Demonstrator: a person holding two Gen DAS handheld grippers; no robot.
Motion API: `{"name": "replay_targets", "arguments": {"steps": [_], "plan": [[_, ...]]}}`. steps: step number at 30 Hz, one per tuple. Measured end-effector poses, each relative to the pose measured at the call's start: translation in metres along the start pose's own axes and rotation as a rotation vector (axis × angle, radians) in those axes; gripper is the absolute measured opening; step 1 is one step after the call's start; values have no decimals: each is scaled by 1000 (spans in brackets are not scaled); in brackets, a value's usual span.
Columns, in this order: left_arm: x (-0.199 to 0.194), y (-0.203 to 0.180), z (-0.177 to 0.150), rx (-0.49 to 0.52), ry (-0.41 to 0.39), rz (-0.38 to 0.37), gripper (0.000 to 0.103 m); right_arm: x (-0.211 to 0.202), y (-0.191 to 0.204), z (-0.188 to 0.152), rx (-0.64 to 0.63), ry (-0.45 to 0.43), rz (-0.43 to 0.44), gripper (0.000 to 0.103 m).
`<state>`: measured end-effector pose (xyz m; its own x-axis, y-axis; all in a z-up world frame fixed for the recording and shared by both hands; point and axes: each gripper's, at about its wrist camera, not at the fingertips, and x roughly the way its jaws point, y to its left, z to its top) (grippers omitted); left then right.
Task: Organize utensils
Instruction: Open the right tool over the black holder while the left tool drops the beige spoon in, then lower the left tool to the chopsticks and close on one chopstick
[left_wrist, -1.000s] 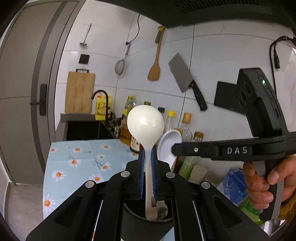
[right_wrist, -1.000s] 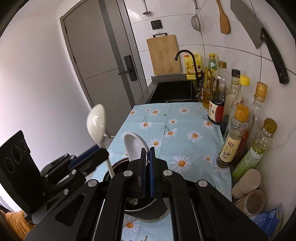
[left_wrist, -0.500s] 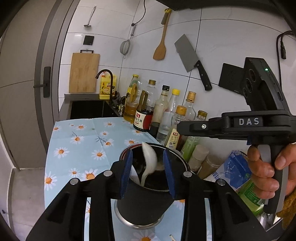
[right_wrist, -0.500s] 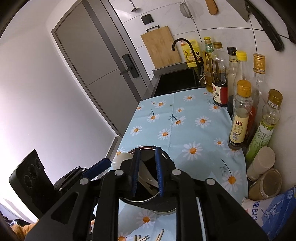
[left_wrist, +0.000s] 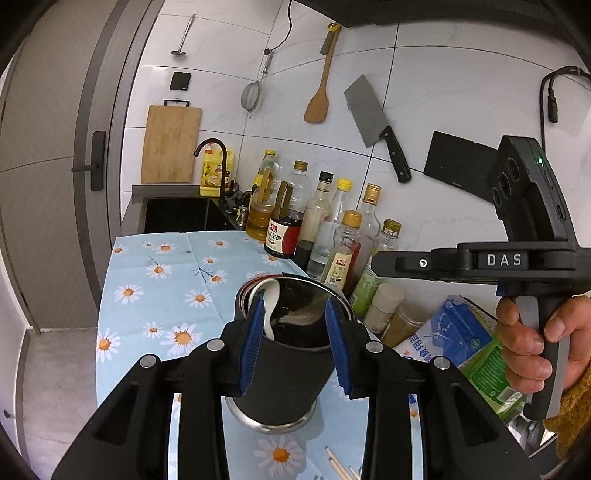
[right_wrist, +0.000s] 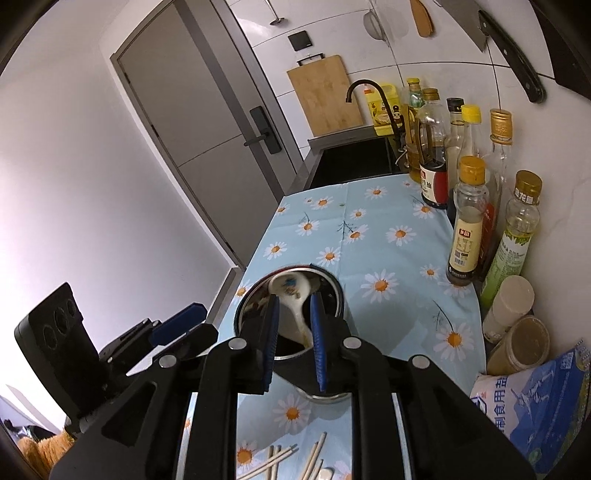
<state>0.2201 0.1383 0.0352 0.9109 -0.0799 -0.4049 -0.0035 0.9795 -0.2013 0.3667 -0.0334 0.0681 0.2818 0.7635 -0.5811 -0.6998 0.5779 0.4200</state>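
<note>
White ceramic spoons (right_wrist: 291, 295) lean inside black steel-rimmed holder (left_wrist: 284, 365); left gripper (left_wrist: 295, 328) and right gripper (right_wrist: 293, 317) parted, empty, having just opened.

Two white ceramic spoons (right_wrist: 291, 295) lean bowl-up inside the black steel-rimmed holder (right_wrist: 332, 291); loose chopsticks (right_wrist: 280, 459) lie at its six o'clock.

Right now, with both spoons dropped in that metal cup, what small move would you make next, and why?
Probably draw the right gripper back and down toward the pale wooden chopsticks lying loose on the daisy-print tablecloth. Both white ceramic spoons already sit inside the black-sleeved steel utensil cup, and its blue fingers stand apart, pressing nothing.
</note>
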Motion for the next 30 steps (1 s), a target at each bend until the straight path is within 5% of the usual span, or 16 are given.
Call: {"name": "replay_targets", "arguments": {"steps": [15, 30], "plan": [[-41, -14, -27, -1, 102, -24, 38, -21, 11, -44, 11, 76, 24, 27], [-43, -7, -103, -21, 413, -26, 39, -13, -15, -122, 114, 258, 20, 27]]}}
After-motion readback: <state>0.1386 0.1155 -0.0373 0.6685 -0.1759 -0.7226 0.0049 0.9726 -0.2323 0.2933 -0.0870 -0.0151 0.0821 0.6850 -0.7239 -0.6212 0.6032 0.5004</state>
